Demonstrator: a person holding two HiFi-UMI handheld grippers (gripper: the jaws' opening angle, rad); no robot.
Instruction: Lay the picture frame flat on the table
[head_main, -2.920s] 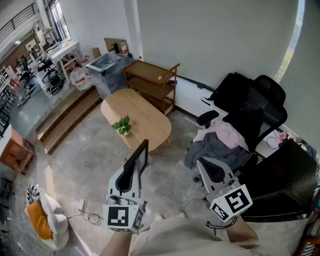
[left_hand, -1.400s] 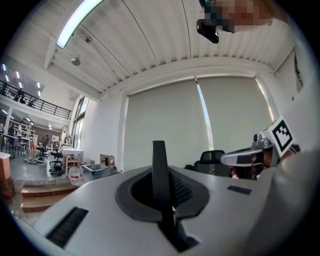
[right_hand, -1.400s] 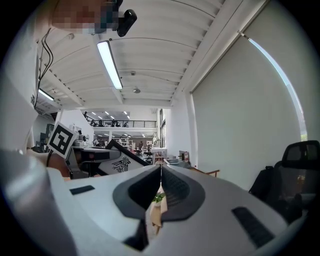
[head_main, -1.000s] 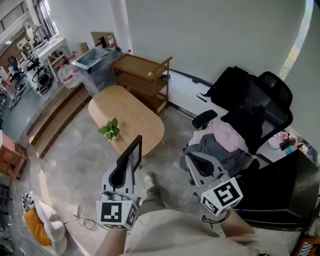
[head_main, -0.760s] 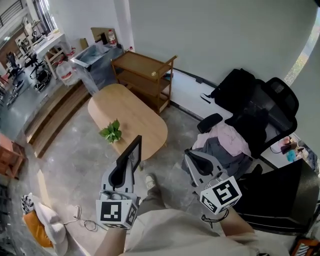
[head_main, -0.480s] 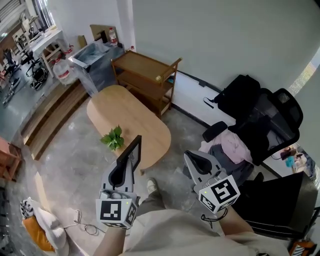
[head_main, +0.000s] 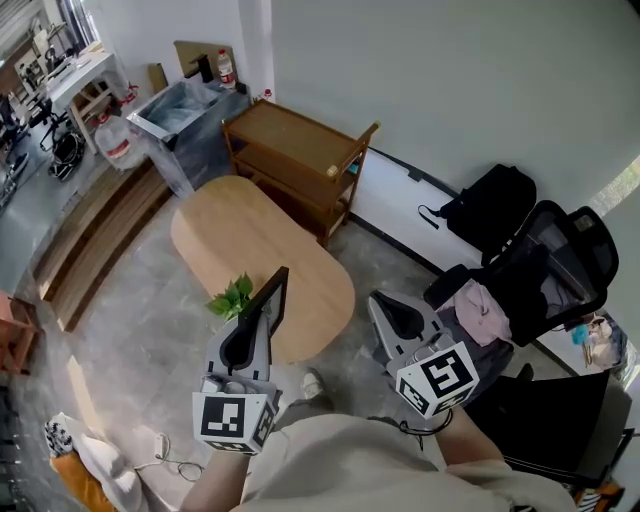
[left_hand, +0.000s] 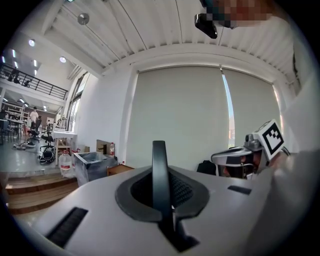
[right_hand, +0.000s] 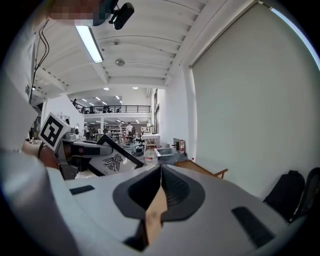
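Note:
My left gripper (head_main: 262, 316) is shut on the picture frame (head_main: 270, 298), a black-edged frame held upright and edge-on over the near end of the oval wooden table (head_main: 255, 235). In the left gripper view the frame's dark edge (left_hand: 160, 170) stands pinched between the jaws. The right gripper view shows the frame's face (right_hand: 112, 161) with an insect print. My right gripper (head_main: 380, 302) hangs beside the table's right end, its jaws together; a thin tan strip (right_hand: 155, 210) shows along their seam and I cannot tell what it is.
A small potted plant (head_main: 232, 297) stands on the table's near left edge, close to the frame. Beyond the table are a wooden cart (head_main: 300, 150) and a grey bin (head_main: 180, 110). An office chair (head_main: 560, 265) with clothes and a black bag (head_main: 490, 205) are at right.
Both grippers have been carried forward to the table; its near end now lies under the frame. The chair has slid to the right. The left gripper's hold on the frame is unchanged.

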